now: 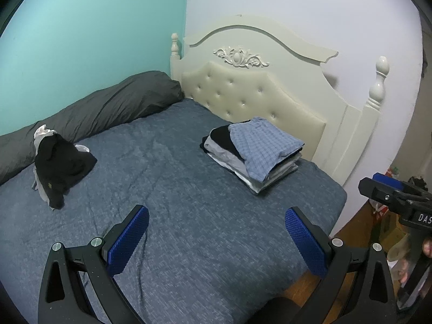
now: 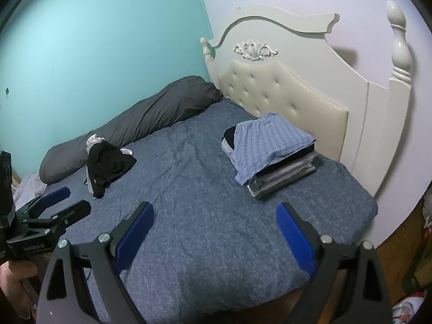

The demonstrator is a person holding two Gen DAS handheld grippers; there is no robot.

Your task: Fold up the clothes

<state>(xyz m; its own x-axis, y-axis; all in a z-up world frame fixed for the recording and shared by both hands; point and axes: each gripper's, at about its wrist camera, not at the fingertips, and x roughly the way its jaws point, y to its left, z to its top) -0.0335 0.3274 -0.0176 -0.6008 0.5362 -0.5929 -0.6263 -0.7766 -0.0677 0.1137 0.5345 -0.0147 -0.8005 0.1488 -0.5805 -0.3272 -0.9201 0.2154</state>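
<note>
From the left wrist view, the left tool hangs over the bed with the blue-grey textured cover, its blue ribbed pads spread wide and holding nothing. A neat stack of folded clothes topped by a light blue checked shirt sits near the cream tufted headboard. A crumpled heap of black and white garments lies well apart, beside the long dark grey pillow. The right tool shows at the right edge; white letters "DAS" can be read on it.

From the right wrist view, the right tool is likewise wide apart and empty above the bed. The left tool appears at the left, fingers apart, bearing a small label too blurred to read.
</note>
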